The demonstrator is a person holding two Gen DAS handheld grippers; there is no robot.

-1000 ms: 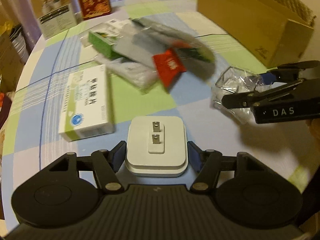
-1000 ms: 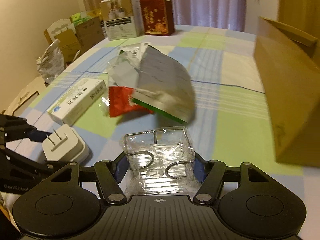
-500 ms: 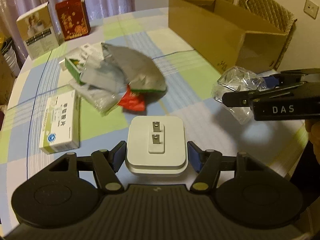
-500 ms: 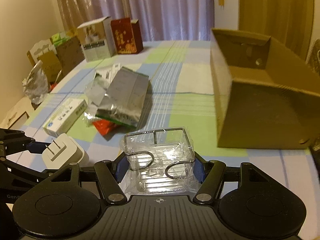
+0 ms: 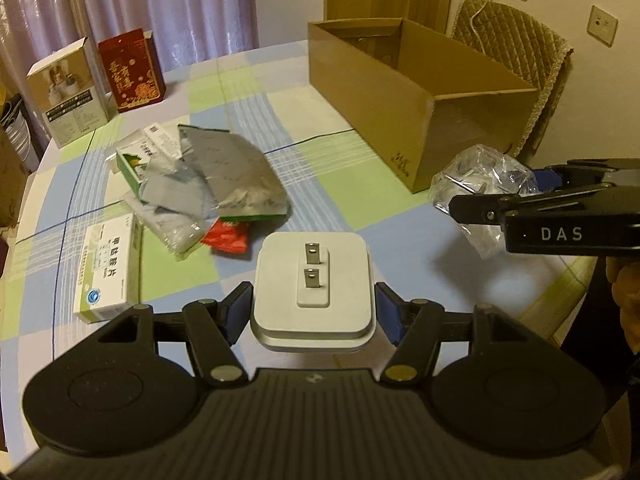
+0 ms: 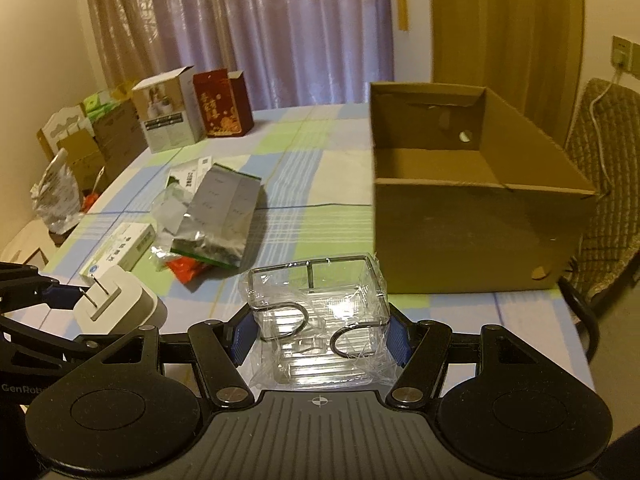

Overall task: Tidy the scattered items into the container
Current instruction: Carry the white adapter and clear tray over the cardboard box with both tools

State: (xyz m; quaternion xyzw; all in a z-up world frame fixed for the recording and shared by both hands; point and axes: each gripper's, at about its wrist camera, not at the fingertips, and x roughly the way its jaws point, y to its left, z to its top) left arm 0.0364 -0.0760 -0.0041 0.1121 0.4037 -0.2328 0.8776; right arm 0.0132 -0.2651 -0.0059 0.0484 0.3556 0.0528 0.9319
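Right wrist view: right hand-held gripper (image 6: pixel 318 334) clamps a wrapped wire rack (image 6: pixel 316 320) just short of the cardboard box's (image 6: pixel 472 236) near wall; left hand-held gripper (image 5: pixel 313 312) grips a white plug adapter (image 5: pixel 313 284).

White plug adapter (image 5: pixel 313 285) clamped between left tongs (image 5: pixel 313 314), above checked tablecloth (image 5: pixel 360 184), cardboard box (image 5: pixel 416 92) beyond.

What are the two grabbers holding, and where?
Left hand-held gripper pinches the white charger by its sides. Right hand-held gripper pinches the plastic-wrapped wire rack by its sides.

Both grippers are matte black: the left gripper (image 5: pixel 313 312) and the right gripper (image 6: pixel 318 334) have blue finger pads (image 6: pixel 241 334), silver screws (image 5: pixel 223 372) and white "DAS" lettering (image 5: pixel 561 234).
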